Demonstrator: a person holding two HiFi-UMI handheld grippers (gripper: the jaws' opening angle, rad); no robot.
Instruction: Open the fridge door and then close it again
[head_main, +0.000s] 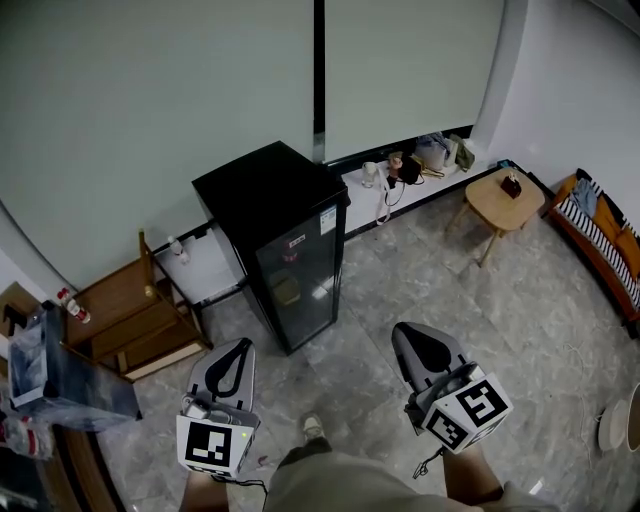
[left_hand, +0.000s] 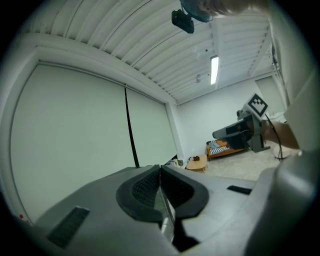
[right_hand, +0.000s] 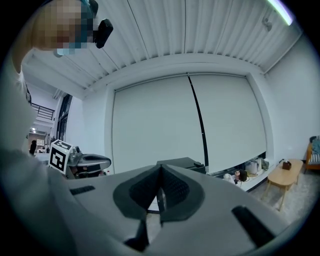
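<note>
A small black fridge (head_main: 285, 235) with a glass door stands against the pale wall, door closed. My left gripper (head_main: 235, 352) is held at the lower left, some way in front of the fridge, jaws shut with nothing between them. My right gripper (head_main: 413, 338) is at the lower right, also apart from the fridge, shut and empty. In the right gripper view the fridge top (right_hand: 182, 163) shows just past my shut right gripper (right_hand: 160, 168). In the left gripper view my left gripper (left_hand: 160, 169) is shut and hides the fridge.
A wooden shelf unit (head_main: 130, 315) and a white rack (head_main: 205, 265) stand left of the fridge. A low white ledge (head_main: 400, 180) with a kettle and bags runs to its right. A small wooden table (head_main: 505, 203) and a striped bench (head_main: 600, 235) are at the right.
</note>
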